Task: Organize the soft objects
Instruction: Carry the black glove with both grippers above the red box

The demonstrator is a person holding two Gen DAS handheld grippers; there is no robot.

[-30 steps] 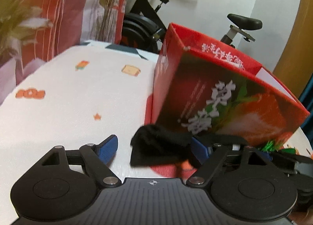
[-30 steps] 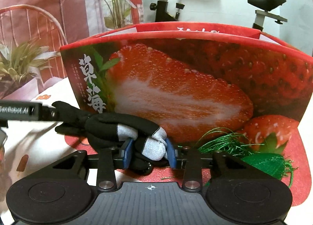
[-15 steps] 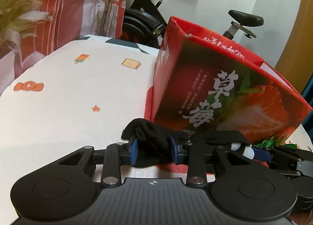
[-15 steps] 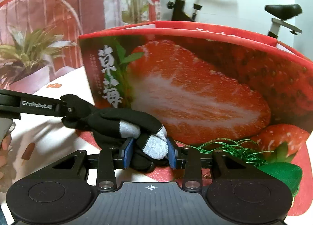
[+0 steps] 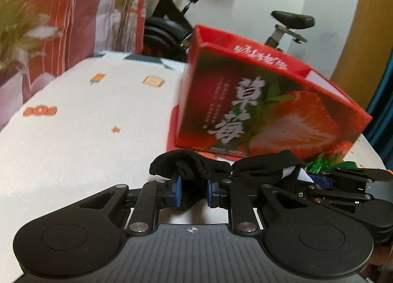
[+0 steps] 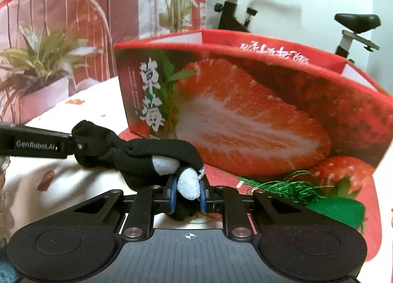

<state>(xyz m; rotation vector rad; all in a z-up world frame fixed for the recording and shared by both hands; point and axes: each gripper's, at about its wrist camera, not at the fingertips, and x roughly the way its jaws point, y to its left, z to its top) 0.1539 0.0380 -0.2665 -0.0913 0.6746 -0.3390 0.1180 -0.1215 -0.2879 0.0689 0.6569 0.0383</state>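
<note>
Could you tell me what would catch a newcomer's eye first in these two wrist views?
The big red strawberry box dominates, standing open-topped on the white table just beyond both grippers. In front of it a black glove with grey fingertips is stretched between the left gripper and the right gripper, both of which have just been closing and now clamp it. A green tassel lies on the box's flap at the right.

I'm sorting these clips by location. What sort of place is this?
Most likely a room in a home, not a lab or shop. An exercise bike stands behind a table covered in a white cloth with small cartoon prints, and a patterned curtain hangs at the left.
</note>
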